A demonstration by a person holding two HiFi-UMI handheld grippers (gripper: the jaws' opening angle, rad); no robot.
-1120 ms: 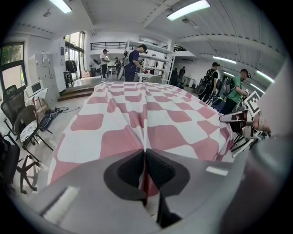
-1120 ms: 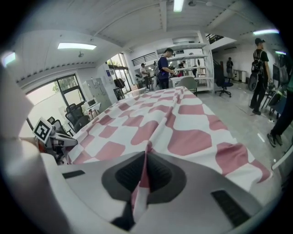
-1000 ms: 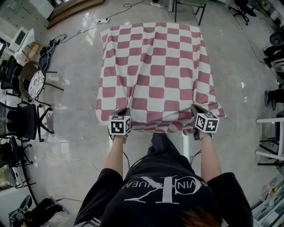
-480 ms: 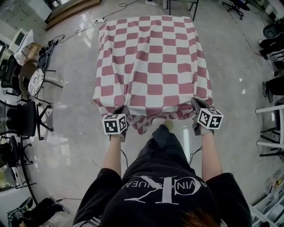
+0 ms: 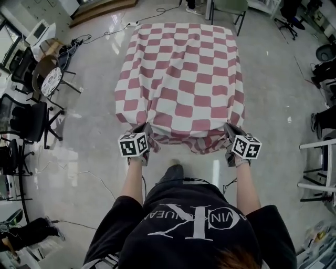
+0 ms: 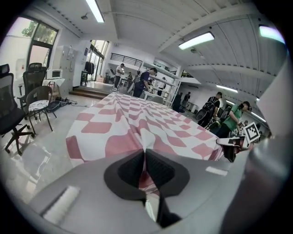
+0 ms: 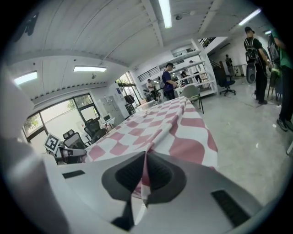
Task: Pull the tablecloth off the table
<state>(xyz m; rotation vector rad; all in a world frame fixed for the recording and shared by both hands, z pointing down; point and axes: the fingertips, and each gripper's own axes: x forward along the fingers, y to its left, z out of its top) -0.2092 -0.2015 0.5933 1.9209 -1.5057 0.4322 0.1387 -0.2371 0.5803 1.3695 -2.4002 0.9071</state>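
A red-and-white checked tablecloth (image 5: 181, 79) covers the long table in front of me, and its near hem sags bunched between my hands. My left gripper (image 5: 143, 127) is shut on the cloth's near left corner, and folds run away from the jaws in the left gripper view (image 6: 144, 153). At the near right corner, my right gripper (image 5: 229, 128) is shut on the hem, a pinched ridge of tablecloth (image 7: 169, 125) leading out of it (image 7: 145, 157). Each gripper shows in the other's view, the right gripper (image 6: 231, 146) and the left gripper (image 7: 68, 154). The table itself is hidden under the cloth.
Black office chairs (image 5: 31, 121) and a round-seat chair (image 5: 50, 81) stand at the left. Another chair (image 5: 226, 8) sits beyond the table's far end. Cables (image 5: 89, 181) lie on the glossy floor at my left. A white frame (image 5: 320, 163) is at the right. People stand in the background.
Both grippers have drawn back toward me, still clamped on the hem. The cloth's near end has come along and hangs more bunched between them. My foot has stepped back.
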